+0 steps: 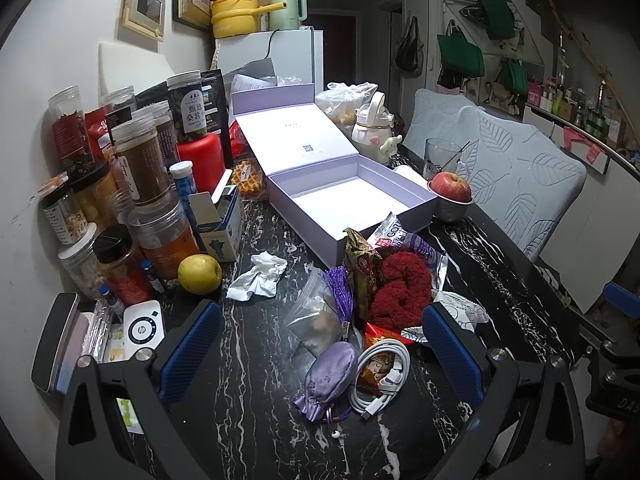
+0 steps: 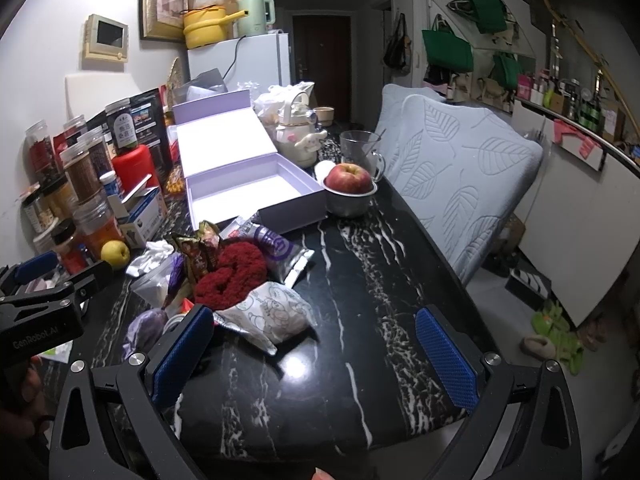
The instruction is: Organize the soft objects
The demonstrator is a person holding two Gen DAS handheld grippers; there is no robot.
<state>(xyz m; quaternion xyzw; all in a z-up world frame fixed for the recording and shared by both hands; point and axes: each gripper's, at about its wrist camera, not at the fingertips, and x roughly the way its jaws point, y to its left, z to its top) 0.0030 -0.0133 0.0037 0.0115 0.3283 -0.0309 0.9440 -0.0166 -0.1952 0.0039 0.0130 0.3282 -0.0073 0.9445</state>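
Both grippers, left gripper point(image 1: 322, 352) and right gripper point(image 2: 316, 354), spread wide over the counter point(image 2: 360, 264) and holding nothing. Just below the left gripper, a lilac pouch point(image 1: 330, 372), beside a coiled white cable point(image 1: 382, 380). Beyond the pouch, toward the lavender box point(image 1: 352, 200), a red fuzzy scrunchie point(image 1: 400, 288) among snack packets. Likely light and squashy (best pinched across the bunched middle, not the drawstring). Box open, nothing inside.

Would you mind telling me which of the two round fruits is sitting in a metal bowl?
The red apple beside the lavender box; the yellow fruit lies directly on the table.
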